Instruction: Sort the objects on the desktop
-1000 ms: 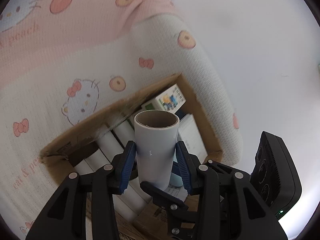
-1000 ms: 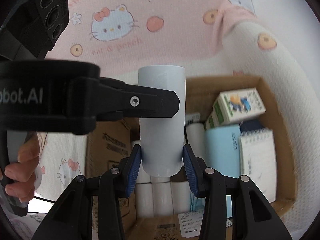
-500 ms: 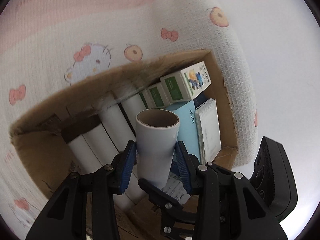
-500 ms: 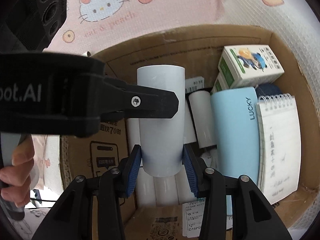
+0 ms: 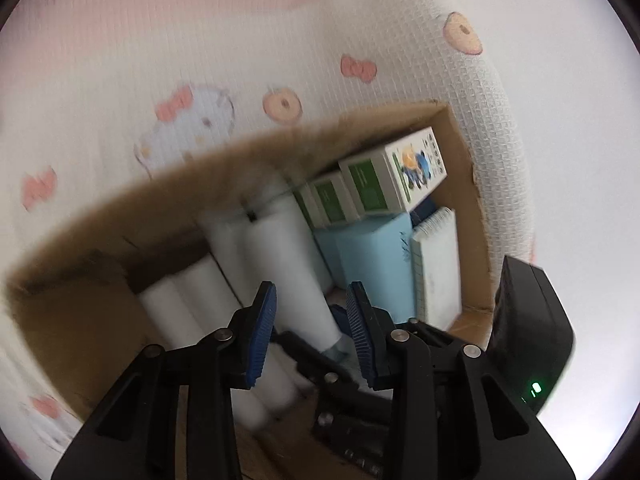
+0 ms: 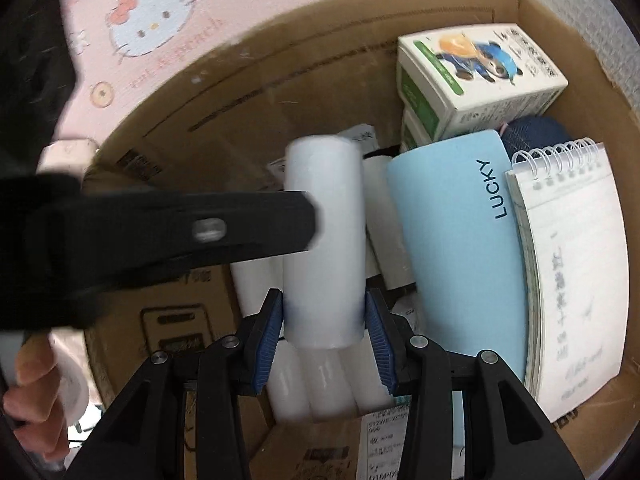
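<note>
A white paper roll is held over the open cardboard box. My right gripper is shut on its near end. My left gripper is open, its blue pads apart on either side of the same roll, which looks blurred there. The left gripper's black finger crosses the right wrist view from the left, its tip against the roll. Several more white rolls lie in the box below.
In the box lie green-and-white cartons, a light blue "LUCKY" notebook, a spiral notepad and a dark blue item. Pink and white Hello Kitty cloth surrounds the box. A hand shows at lower left.
Both grippers moved down toward the box with the roll. The left gripper's jaws opened and let go of the roll; the right gripper still holds it.
</note>
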